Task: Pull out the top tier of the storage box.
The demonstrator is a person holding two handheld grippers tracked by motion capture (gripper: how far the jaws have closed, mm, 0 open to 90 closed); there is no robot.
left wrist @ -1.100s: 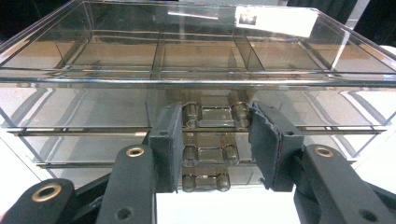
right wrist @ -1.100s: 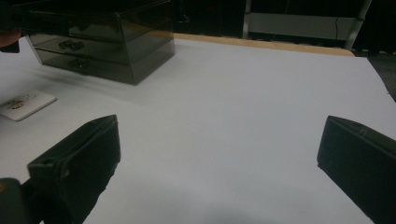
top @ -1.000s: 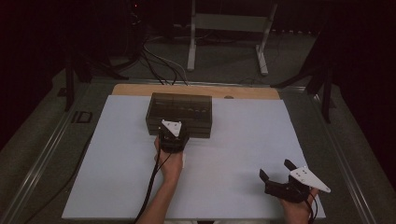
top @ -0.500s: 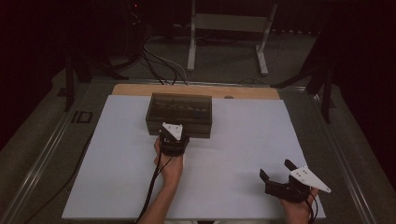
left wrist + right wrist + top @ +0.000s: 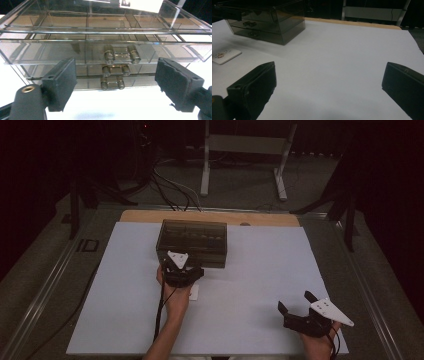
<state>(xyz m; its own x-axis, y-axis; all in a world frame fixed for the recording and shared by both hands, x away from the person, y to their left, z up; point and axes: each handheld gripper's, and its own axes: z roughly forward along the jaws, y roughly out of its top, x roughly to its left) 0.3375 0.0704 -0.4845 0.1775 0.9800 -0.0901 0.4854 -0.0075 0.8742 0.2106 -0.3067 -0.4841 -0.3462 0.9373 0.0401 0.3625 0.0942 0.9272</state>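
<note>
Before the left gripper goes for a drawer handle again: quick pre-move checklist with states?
1. Left gripper jaws open: ok, they have just been opening; nothing is between the pads.
2. Lined up with the drawer handles: ok, the three stacked handles sit roughly centred between the jaws in the left gripper view.
3. Top drawer position: it looks pulled out a little beyond the lower two; how far, cannot tell.
4. Drawer box square on the white mat: ok, upright and flat.
5. Small white card out of the path: ok, it lies on the mat beside the hand.
6. Right gripper out of the way: ok, open, near the mat's front right corner.
</note>
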